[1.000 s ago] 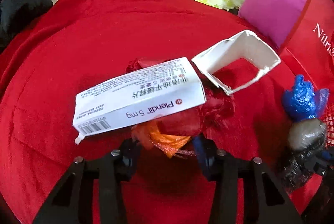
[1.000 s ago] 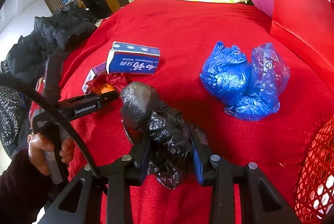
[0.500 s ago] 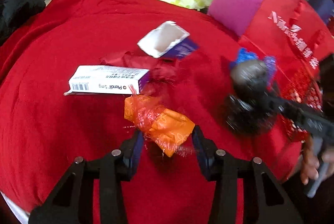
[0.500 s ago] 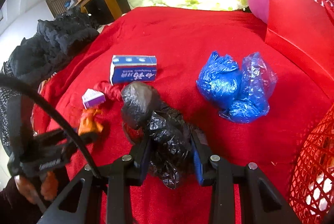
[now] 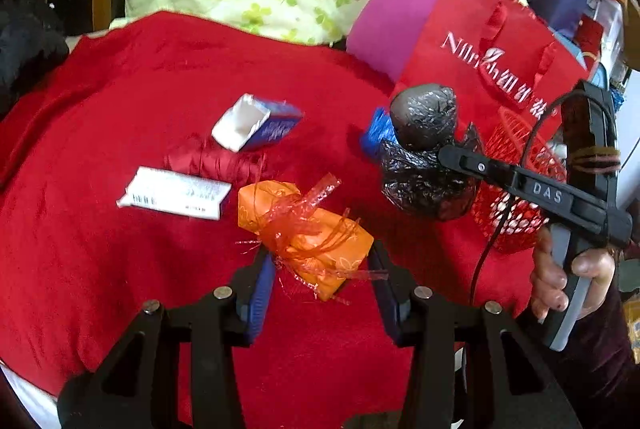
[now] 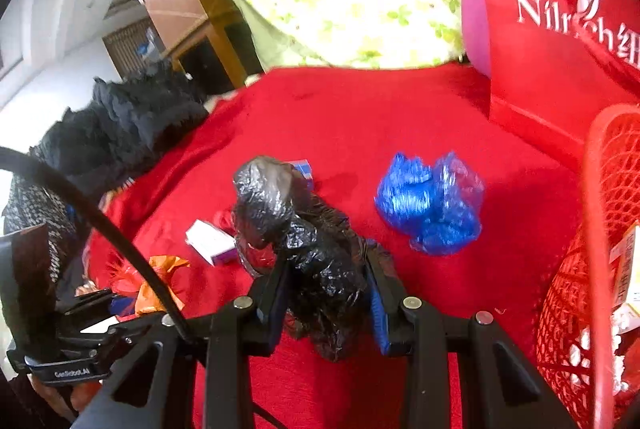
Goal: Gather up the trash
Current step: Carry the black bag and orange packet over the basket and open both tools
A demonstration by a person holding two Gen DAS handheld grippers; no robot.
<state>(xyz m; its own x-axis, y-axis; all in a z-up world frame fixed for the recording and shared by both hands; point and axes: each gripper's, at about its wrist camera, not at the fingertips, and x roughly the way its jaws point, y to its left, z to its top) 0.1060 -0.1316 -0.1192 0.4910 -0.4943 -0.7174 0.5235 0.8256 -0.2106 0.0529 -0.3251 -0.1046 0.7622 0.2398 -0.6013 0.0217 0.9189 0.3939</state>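
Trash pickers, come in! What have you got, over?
Left hand-held gripper shut on orange wrapper. Right hand-held gripper shut on black bag. Red basket close by, nothing blocking.

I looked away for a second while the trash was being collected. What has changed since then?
The left gripper has lifted the orange wrapper up off the red cloth, away from the white box. The right gripper has raised the black bag toward the red basket. Both grips, the boxes and the blue plastic stayed put.
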